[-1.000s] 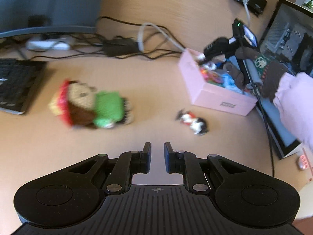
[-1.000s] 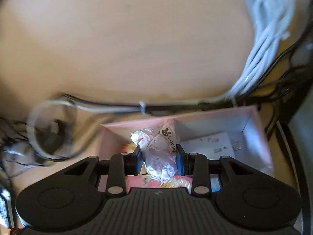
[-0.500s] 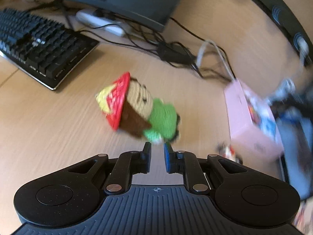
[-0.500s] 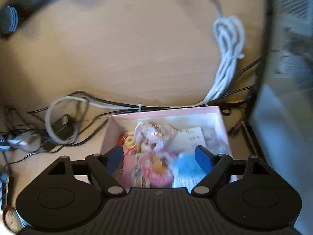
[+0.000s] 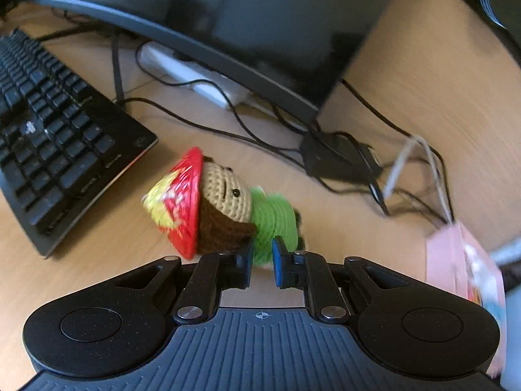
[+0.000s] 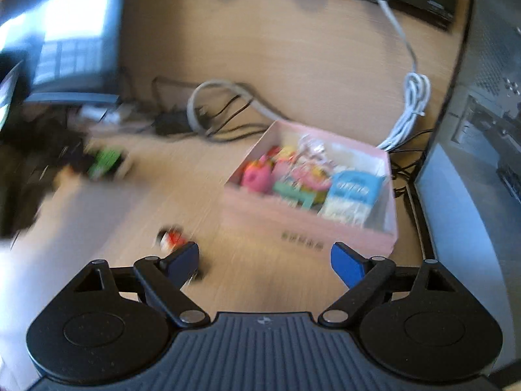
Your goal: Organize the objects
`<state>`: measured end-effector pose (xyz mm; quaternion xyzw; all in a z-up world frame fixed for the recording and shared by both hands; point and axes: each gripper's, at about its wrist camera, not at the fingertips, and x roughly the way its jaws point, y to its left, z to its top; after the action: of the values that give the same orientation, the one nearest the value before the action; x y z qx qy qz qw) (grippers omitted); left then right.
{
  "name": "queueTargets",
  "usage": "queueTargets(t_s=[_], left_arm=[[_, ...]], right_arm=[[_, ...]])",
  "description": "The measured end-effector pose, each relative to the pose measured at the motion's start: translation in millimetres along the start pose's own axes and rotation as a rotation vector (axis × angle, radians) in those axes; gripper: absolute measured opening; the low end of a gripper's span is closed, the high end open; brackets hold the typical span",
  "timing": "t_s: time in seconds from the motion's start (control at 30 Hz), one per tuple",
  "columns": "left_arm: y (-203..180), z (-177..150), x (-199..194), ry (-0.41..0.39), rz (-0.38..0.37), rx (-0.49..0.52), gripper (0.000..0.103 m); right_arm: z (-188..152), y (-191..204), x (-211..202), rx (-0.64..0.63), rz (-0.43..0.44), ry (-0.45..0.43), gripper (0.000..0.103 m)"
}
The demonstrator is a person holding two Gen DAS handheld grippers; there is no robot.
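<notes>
A crochet doll [image 5: 228,202] with a red and yellow hat, brown hair and a green body lies on its side on the wooden desk. My left gripper [image 5: 262,255] is shut, its tips right at the doll's green body, which shows through the narrow gap; I cannot tell if they touch. The pink box [image 6: 293,224] holds several colourful items and a clear wrapped candy [image 6: 312,150]. My right gripper [image 6: 263,255] hangs in front of the box, its jaws opening wide with nothing between them. A small red, white and black figure [image 6: 172,239] lies by its left finger. The doll [image 6: 107,163] is blurred there.
A black keyboard [image 5: 49,150] lies left of the doll, and a monitor [image 5: 228,16] stands behind it. A power strip [image 5: 202,81], an adapter [image 5: 335,156] and loose cables run along the back. A computer case [image 6: 482,130] stands right of the box, a coiled white cable [image 6: 413,104] beside it.
My right gripper let go of the wrapped candy inside the pink box, opened wide and drew back. My left gripper, still shut, swung over and closed in on the doll.
</notes>
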<state>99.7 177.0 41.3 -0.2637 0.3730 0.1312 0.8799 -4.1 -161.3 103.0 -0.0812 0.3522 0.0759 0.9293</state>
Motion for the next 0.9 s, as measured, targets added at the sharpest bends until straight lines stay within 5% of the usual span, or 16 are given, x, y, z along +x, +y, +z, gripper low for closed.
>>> queueTargets(t_s=[0.1,0.23,0.37,0.47,0.73,0.9], left_arm=[[-9,1,0,-0.006,0.030,0.027,0.014],[-17,-16,-26,-0.017,-0.036,0.184,0.014],[3,-30,-72,-0.094,-0.088,0.323,0.015],[25,-36,-98,-0.111,-0.051,0.382,0.016],[104,-49,-136,-0.020,-0.056,0.374,0.016],[142,-46,-144,0.006,-0.037,0.332,0.015]], right_arm=[[-12,14,-6,-0.030,0.052,0.016,0.089],[-16,18,-12,-0.046,0.083,-0.019,0.095],[4,25,3,0.004,0.126,-0.021,0.096],[27,44,21,0.032,0.218,-0.054,0.100],[96,189,98,-0.183,0.361,-0.142,0.100],[134,262,155,-0.237,0.345,-0.134,0.087]])
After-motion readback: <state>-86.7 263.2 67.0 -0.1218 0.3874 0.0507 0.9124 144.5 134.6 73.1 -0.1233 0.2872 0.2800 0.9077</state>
